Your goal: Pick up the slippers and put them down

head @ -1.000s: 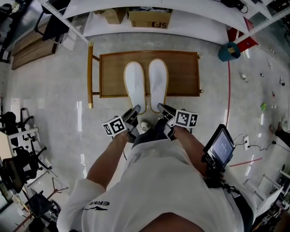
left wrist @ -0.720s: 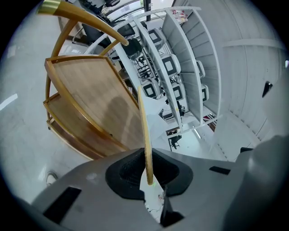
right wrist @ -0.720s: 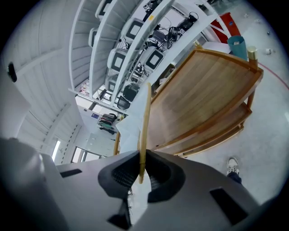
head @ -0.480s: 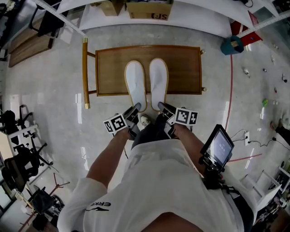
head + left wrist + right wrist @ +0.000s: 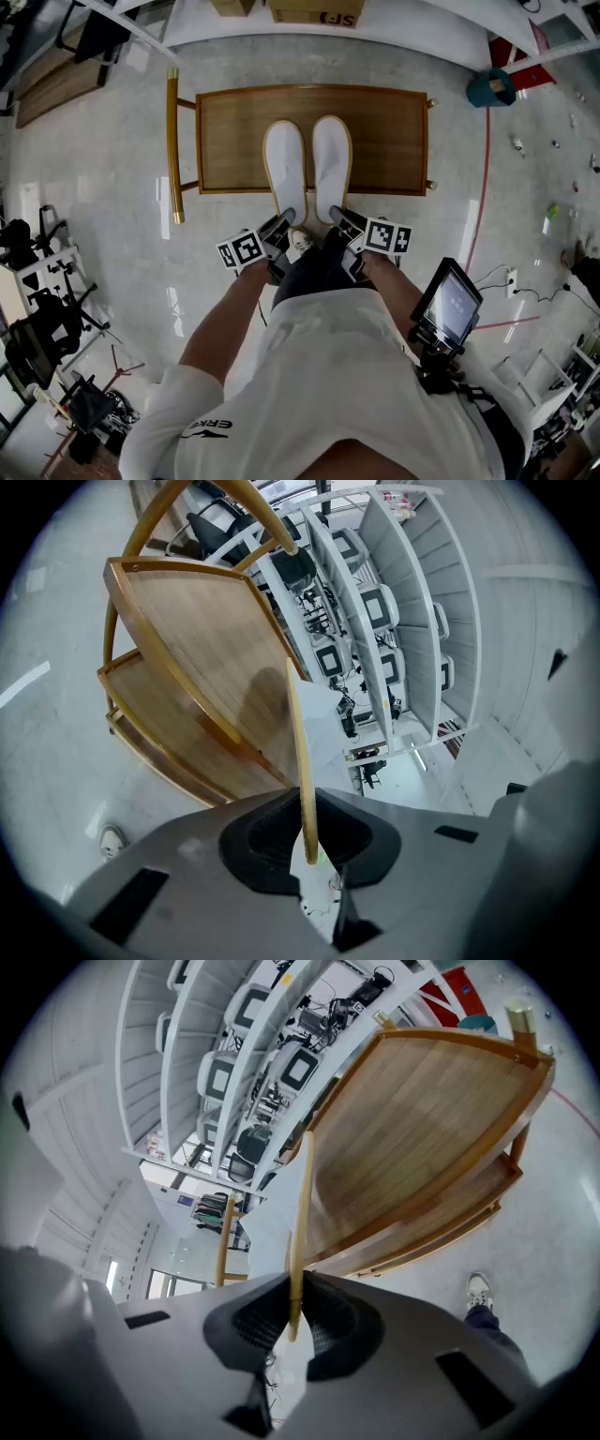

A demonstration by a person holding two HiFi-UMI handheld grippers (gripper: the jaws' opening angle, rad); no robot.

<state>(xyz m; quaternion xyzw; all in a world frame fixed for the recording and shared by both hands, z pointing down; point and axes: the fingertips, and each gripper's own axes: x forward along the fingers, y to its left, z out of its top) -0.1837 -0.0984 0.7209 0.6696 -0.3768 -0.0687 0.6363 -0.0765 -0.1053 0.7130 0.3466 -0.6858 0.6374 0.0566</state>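
**A:** What've the tongs got hold of?

**B:** L tongs [image 5: 305, 841] are pinched nearly closed on the heel end of the left slipper [image 5: 284, 169]. Its thin tan rim sits right betw. the two dark pads. R tongs [image 5: 292, 1312] same deal, clamped on the heel of the right slipper [image 5: 332, 161].

**A:** And where are the slippers?

**B:** Side by side, v. close together, white faces up, toes pointing away from the person. They lie over the top of the low wooden table [image 5: 225, 141], about mid-width, heels at the near edge where the tongs reach in. Can't tell from here if the soles are touching the wood.

**A:** Table's got a lower level?

**B:** Yep, a second wooden tier shows under the top one in both gripper views, and there's a rail along its left end.

**A:** What else is around?

**B:** Person's in a white shirt, arms out front. One shoe [image 5: 300, 239] pokes out betw. the two marker cubes. A small screen [image 5: 450, 305] hangs at their right hip. Beyond the table, a cardboard box [image 5: 314, 11]. Off to the right, a teal bin [image 5: 492, 87] near a red line on the pale floor.
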